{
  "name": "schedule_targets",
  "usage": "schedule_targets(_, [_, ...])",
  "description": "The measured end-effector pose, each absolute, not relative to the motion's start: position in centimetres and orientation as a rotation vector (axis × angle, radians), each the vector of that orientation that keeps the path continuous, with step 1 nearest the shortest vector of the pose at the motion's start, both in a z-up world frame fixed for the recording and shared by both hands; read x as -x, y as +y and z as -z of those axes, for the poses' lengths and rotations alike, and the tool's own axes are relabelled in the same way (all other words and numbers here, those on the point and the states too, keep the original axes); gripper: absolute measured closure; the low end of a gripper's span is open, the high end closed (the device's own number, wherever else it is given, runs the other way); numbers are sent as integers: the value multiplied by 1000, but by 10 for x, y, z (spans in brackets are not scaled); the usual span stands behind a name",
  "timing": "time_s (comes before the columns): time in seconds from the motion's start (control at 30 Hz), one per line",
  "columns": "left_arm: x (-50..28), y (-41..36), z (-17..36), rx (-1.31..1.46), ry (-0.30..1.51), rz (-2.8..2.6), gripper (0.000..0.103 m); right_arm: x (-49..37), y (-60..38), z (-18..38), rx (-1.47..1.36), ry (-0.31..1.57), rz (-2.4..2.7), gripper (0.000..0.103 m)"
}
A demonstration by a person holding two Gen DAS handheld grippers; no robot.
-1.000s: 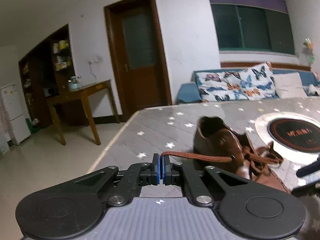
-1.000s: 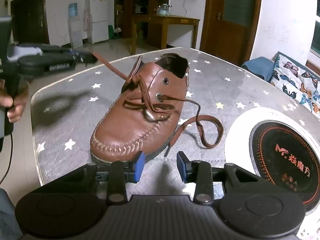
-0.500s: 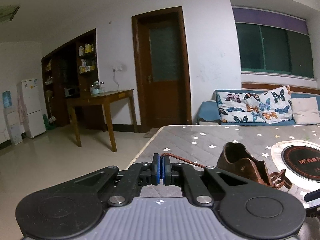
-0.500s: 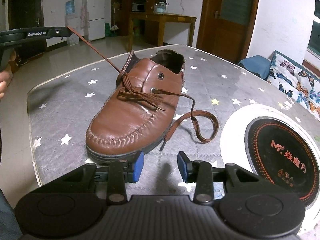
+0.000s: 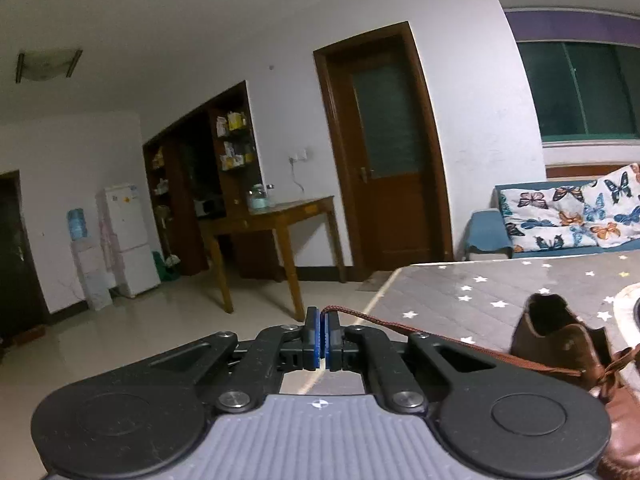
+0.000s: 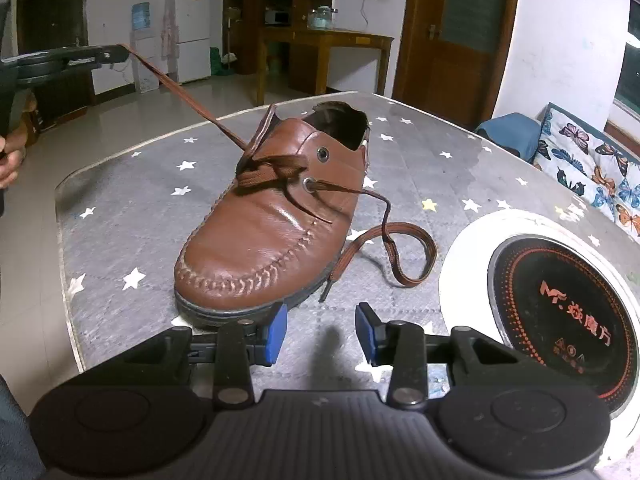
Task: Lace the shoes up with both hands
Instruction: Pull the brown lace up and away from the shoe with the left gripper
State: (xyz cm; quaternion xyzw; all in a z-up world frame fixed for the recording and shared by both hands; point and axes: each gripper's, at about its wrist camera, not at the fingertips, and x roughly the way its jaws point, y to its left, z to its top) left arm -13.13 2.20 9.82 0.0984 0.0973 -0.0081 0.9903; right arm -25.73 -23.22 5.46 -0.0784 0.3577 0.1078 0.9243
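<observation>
A brown leather shoe [image 6: 276, 216] stands on the grey star-patterned table [image 6: 120, 184], toe toward my right gripper. My left gripper [image 5: 322, 338] is shut on one end of the brown lace [image 5: 440, 338] and holds it taut, up and away to the left of the shoe [image 5: 560, 344]; it also shows in the right wrist view [image 6: 116, 54] with the stretched lace [image 6: 188, 100]. The other lace end [image 6: 400, 248] lies in a loose loop on the table right of the shoe. My right gripper [image 6: 322, 334] is open and empty, just in front of the shoe's toe.
A round black induction cooktop [image 6: 560, 312] in a white ring sits on the table at the right. The table's left edge [image 6: 64, 280] is close to the shoe. A wooden side table [image 5: 280, 216], a door and a sofa stand beyond.
My left gripper has pulled the lace up and farther left, away from the shoe, drawing it taut through the eyelets. The right gripper has stayed open in front of the toe.
</observation>
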Motion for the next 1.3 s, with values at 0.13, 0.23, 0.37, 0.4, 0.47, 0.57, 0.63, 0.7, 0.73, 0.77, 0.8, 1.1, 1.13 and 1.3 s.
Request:
schedule_targets(0.13, [130, 32, -101, -200, 178, -38, 101, 257, -231, -54, 162, 733, -223, 65])
schedule_targets(0.23, [131, 42, -106, -193, 164, -74, 101, 258, -228, -54, 170, 733, -229, 65])
schedule_targets(0.37, [132, 54, -111, -191, 148, -115, 101, 259, -228, -55, 170, 728, -229, 65])
schedule_targets(0.4, [133, 56, -112, -191, 142, -126, 101, 259, -228, -56, 171, 726, -227, 65])
schedule_targets(0.47, [137, 64, -114, -185, 133, -145, 101, 260, -228, -56, 172, 725, -226, 65])
schedule_targets(0.57, [140, 74, -118, -183, 121, -173, 101, 260, -228, -57, 173, 723, -225, 65])
schedule_targets(0.63, [142, 80, -120, -181, 115, -192, 101, 261, -228, -58, 174, 721, -225, 65])
schedule_targets(0.7, [144, 85, -121, -182, 110, -209, 101, 262, -228, -58, 174, 719, -225, 65])
schedule_targets(0.73, [146, 88, -122, -183, 108, -217, 101, 262, -229, -59, 174, 719, -226, 65])
schedule_targets(0.77, [147, 90, -123, -184, 106, -224, 101, 262, -229, -59, 175, 719, -226, 65])
schedule_targets(0.8, [148, 91, -124, -185, 103, -232, 101, 262, -229, -59, 176, 718, -226, 65])
schedule_targets(1.1, [153, 98, -123, -194, 107, -258, 101, 265, -233, -61, 175, 712, -224, 65])
schedule_targets(1.13, [154, 99, -123, -194, 109, -259, 101, 265, -234, -61, 175, 712, -224, 65])
schedule_targets(1.3, [157, 102, -122, -201, 122, -255, 101, 265, -236, -61, 176, 712, -223, 65])
